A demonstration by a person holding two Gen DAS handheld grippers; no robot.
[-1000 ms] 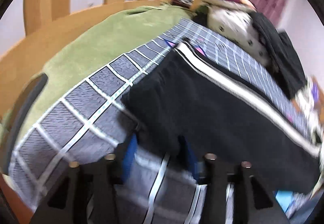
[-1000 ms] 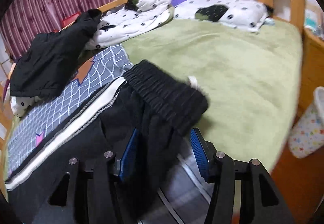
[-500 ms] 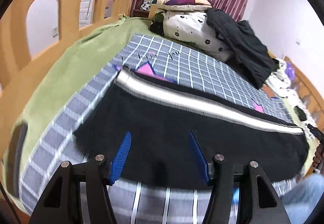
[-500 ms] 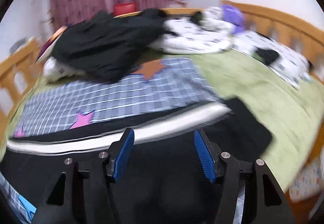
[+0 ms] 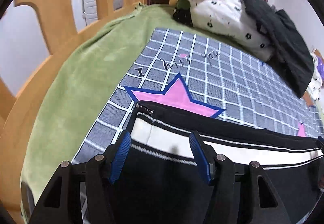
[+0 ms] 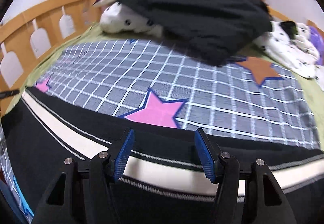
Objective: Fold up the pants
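Now black, white-striped pants lie flat under both wide-open, empty tools.

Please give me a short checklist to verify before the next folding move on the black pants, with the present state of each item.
1. Left gripper free and open: ok, jaws apart, nothing between them.
2. Right gripper free and open: ok, jaws apart, nothing held.
3. Black pants lying flat on the checked blanket: ok where visible; the white side stripe runs smooth.
4. Pant cuff end within reach of the left gripper: ok, it lies just ahead of the fingers.
5. Waistband end position: cannot tell, it is outside both views.
6. Black jacket away from the pants: ok, it lies apart, on the far side of the blanket.
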